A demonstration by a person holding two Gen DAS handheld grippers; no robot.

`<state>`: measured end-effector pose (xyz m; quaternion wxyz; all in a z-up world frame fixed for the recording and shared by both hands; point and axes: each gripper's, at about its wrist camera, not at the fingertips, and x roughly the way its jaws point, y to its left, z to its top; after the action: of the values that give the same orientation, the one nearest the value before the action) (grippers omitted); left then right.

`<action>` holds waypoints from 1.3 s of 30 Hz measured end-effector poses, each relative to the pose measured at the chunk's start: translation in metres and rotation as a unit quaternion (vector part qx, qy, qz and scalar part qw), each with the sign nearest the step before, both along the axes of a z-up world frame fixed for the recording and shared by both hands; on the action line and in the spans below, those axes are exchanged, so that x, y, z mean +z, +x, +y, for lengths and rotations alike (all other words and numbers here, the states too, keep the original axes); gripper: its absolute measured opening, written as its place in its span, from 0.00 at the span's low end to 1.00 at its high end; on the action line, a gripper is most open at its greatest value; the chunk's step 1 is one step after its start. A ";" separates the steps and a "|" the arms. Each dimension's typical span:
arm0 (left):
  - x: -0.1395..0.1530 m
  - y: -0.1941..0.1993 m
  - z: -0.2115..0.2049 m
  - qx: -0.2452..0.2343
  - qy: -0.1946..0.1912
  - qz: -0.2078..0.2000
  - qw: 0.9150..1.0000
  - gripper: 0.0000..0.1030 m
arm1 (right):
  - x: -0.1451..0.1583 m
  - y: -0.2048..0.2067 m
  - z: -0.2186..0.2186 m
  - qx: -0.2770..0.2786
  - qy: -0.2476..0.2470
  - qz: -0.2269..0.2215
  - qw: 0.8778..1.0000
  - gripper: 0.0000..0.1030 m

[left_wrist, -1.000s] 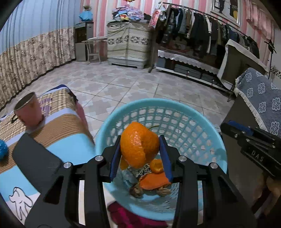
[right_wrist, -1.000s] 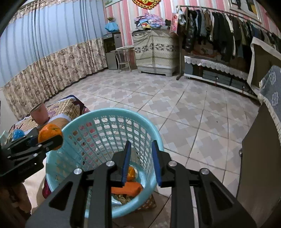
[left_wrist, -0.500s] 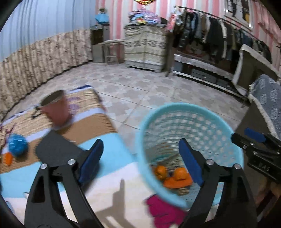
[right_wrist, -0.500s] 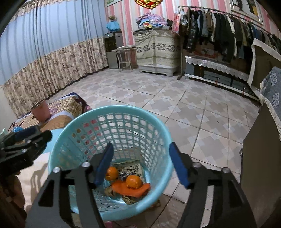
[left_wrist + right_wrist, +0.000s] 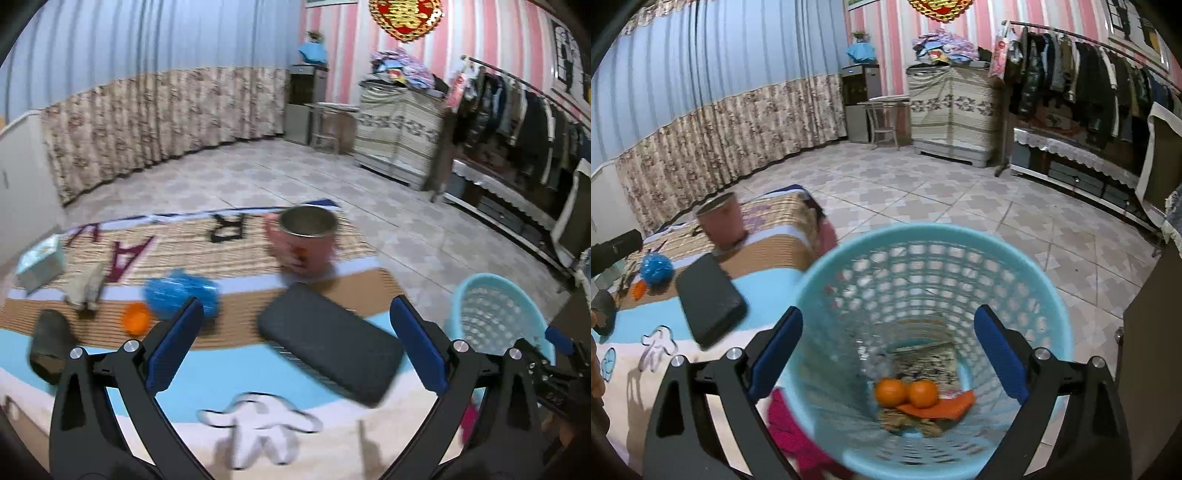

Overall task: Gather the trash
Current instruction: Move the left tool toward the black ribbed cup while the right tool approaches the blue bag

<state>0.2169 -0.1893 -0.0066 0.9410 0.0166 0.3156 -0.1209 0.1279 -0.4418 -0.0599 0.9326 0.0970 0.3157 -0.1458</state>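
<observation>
A light blue perforated trash basket (image 5: 934,243) stands on the floor beside the bed; it also shows in the left wrist view (image 5: 495,317). Inside lie two oranges (image 5: 907,393) on orange peel and scraps. My right gripper (image 5: 886,354) is open and empty over the basket's mouth. My left gripper (image 5: 295,343) is open and empty above the bed, facing a black flat case (image 5: 328,343). On the bed lie a blue crumpled ball (image 5: 181,291), a small orange piece (image 5: 136,317), a crumpled beige scrap (image 5: 86,284) and a dark object (image 5: 48,339).
A pink cup (image 5: 304,240) stands on the patterned bedspread (image 5: 221,266). A pale green box (image 5: 40,262) lies at the far left. A magenta cloth (image 5: 790,428) lies by the basket. A dark cabinet (image 5: 1152,332) stands right of it. Tiled floor (image 5: 960,192) stretches beyond.
My left gripper let the orange drop into the basket, opened wide and swung left over the bed. My right gripper opened wide and stayed above the basket.
</observation>
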 end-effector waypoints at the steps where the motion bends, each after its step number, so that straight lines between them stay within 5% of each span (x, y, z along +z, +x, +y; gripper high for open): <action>1: 0.001 0.001 0.008 0.007 0.002 -0.001 1.000 0.95 | 0.003 0.004 0.009 0.005 0.001 -0.004 1.000 0.93; 13: 0.008 0.013 0.121 0.089 0.029 -0.005 0.996 0.95 | 0.022 0.048 0.115 0.090 -0.014 -0.024 0.996 0.95; 23: -0.037 0.045 0.227 0.193 0.014 0.077 0.978 0.95 | 0.022 0.092 0.183 0.152 -0.040 -0.014 0.987 0.95; 32: -0.069 0.059 0.242 0.200 0.056 0.113 0.972 0.94 | 0.006 0.144 0.240 0.205 -0.061 0.015 0.977 0.95; 39: -0.078 0.063 0.253 0.187 0.005 0.144 0.972 0.93 | -0.015 0.179 0.268 0.220 -0.047 0.045 0.973 0.95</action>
<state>0.2802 0.0641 -0.0842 0.8916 -0.0557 0.4457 0.0578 0.3067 -0.1737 -0.0745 0.9302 -0.0257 0.3636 0.0442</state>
